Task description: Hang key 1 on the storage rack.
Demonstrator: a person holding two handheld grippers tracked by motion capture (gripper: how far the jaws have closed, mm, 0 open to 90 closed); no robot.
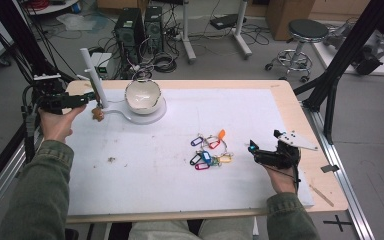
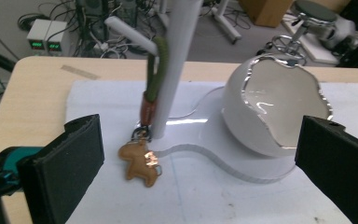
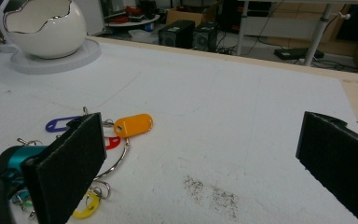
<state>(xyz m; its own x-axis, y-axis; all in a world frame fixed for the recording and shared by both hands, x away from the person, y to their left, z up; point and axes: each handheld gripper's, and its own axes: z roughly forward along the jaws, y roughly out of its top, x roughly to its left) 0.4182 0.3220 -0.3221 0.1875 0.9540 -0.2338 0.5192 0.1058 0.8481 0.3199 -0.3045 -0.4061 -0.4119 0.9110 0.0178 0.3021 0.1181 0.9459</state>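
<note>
1. Your left gripper (image 1: 82, 99) is hovering with jaws spread wide, gripping nothing, facing the brown keychain (image 2: 140, 161) hanging from the white stand (image 2: 177, 65), beside the egg-shaped bowl (image 2: 272, 109).
2. Your right gripper (image 1: 260, 152) is resting with jaws wide apart and empty, beside the coloured key tags (image 1: 207, 150).

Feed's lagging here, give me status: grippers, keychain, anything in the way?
Left gripper open, empty. Right gripper open. Keychain hangs on stand. Nothing blocking.
</note>
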